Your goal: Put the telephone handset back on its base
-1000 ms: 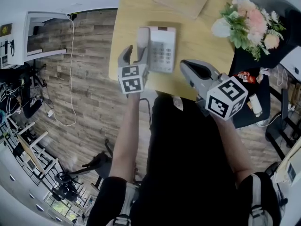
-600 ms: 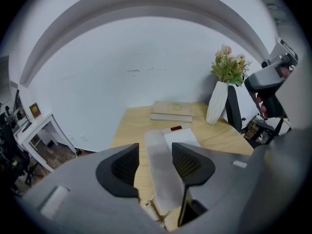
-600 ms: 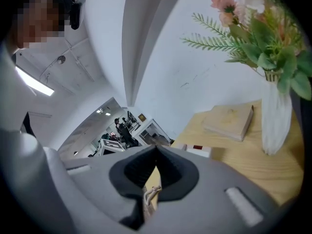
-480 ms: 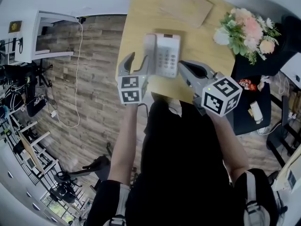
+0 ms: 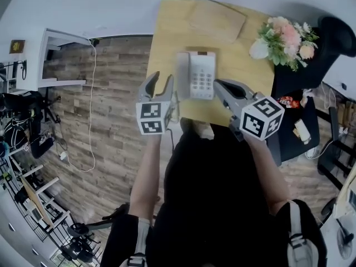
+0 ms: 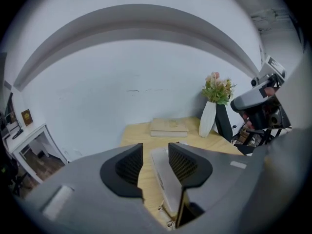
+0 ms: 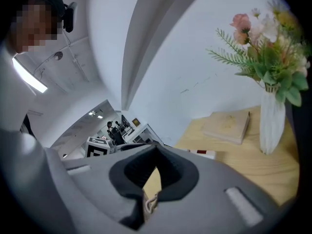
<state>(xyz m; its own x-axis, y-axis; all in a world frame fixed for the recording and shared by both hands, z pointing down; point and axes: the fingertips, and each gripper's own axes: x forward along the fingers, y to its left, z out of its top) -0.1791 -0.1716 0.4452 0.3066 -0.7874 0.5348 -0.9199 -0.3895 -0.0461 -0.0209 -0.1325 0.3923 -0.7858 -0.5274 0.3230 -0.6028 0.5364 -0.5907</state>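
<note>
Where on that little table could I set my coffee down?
Best is the bare wood between the phone and the vase. A narrower strip runs between the handset and the table's left edge. The far side is crowded by the book and flowers.

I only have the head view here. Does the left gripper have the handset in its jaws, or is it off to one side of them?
Observer: The left gripper view shows the handset in the gap between the jaws, running close along the right one. The left jaw stands clear of it, and the jaws are closing.
Operator: And the other one, is it holding anything?
Observer: The right gripper view shows its jaw tips touching, with no handset between them.
</note>
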